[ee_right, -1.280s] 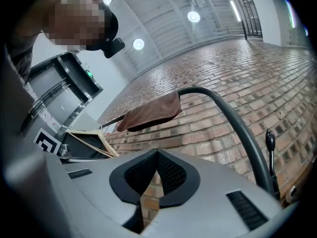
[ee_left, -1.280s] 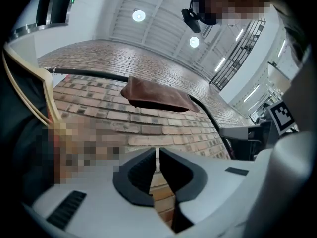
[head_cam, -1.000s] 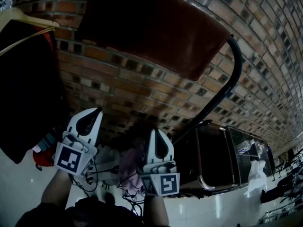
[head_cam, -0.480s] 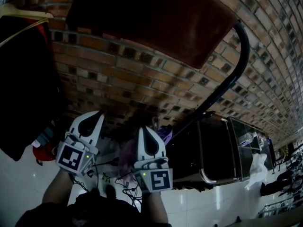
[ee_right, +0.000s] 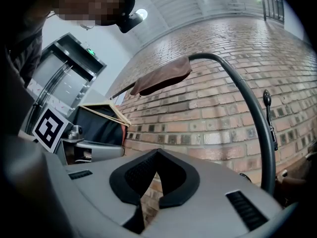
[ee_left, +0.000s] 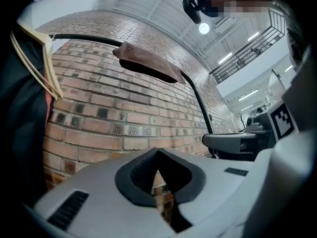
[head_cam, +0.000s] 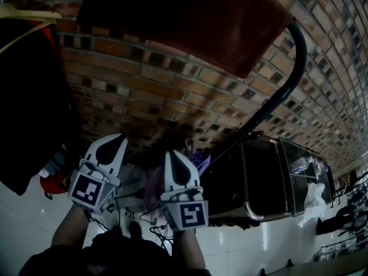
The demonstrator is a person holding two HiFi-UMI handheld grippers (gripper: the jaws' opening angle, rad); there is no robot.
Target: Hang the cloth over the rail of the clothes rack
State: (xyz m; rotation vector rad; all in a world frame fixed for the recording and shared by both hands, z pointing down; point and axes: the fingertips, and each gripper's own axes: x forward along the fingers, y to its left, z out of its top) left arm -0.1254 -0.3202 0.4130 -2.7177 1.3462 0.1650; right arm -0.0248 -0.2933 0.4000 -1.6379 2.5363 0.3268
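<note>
A brown cloth (head_cam: 184, 22) hangs draped over the black rail (head_cam: 275, 102) of the clothes rack, high against the brick wall; the same cloth (ee_left: 147, 63) shows in the left gripper view and as a folded brown cloth (ee_right: 163, 77) in the right gripper view. My left gripper (head_cam: 112, 138) and right gripper (head_cam: 172, 155) are side by side well below the cloth, both shut with nothing between their tips. Each points up toward the wall, apart from cloth and rail.
Dark clothes on wooden hangers (head_cam: 29, 96) hang at the left end of the rail. A black glass-sided cabinet (head_cam: 261, 183) stands at the right on the white tiled floor. Cables and a purple cloth (head_cam: 198, 163) lie below the rack. A red item (head_cam: 53, 186) sits low left.
Both grippers have dropped slightly and drawn closer together, the right one shifting left. The cloth stays on the rail.
</note>
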